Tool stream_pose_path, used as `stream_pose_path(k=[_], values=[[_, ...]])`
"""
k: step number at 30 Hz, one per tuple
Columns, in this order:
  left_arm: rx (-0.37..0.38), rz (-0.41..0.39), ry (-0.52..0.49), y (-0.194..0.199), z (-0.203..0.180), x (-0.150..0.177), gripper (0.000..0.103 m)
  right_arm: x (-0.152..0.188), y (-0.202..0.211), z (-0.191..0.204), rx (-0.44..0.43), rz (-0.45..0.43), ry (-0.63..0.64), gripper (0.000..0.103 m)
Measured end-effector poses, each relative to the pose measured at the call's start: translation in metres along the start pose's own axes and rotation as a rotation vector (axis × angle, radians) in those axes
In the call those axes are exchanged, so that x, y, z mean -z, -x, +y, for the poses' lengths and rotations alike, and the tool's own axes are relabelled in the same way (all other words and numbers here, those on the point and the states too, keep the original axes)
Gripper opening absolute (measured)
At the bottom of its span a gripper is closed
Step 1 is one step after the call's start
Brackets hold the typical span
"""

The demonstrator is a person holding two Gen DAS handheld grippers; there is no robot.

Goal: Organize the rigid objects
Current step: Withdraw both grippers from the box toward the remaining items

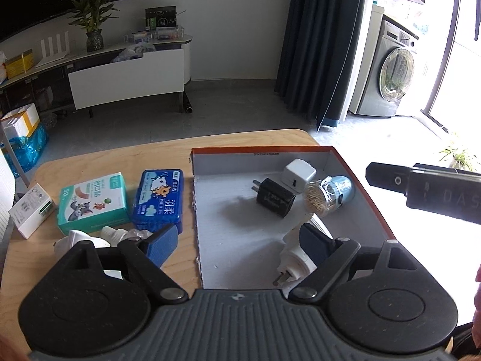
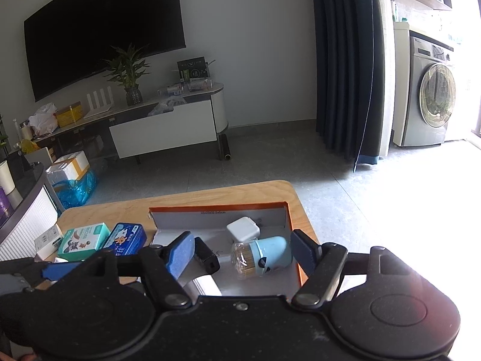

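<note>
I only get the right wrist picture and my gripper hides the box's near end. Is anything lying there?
Observer: Yes. A white plug lies in the box, near its front edge, prongs toward the camera.
Operator: Is the other gripper holding it?
Observer: No. The left gripper is open with nothing between its pads. The plug shows partly behind its right finger.
Operator: What else is on the table?
Observer: What look like small white bottles lie in front of the blue tin.
</note>
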State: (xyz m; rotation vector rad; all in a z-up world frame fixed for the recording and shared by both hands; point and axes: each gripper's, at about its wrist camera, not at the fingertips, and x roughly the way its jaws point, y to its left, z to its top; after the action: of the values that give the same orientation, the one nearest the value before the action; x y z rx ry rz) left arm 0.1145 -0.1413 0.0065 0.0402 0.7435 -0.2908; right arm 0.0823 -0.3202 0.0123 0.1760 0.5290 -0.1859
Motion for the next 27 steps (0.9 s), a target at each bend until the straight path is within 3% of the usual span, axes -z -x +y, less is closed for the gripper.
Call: stream_pose_path(k=[27], values=[[-0.093, -0.021, 0.072, 0.038, 0.065, 0.023, 0.091, 0.025, 0.003, 0.072, -0.118, 0.053, 0.074, 0.085]])
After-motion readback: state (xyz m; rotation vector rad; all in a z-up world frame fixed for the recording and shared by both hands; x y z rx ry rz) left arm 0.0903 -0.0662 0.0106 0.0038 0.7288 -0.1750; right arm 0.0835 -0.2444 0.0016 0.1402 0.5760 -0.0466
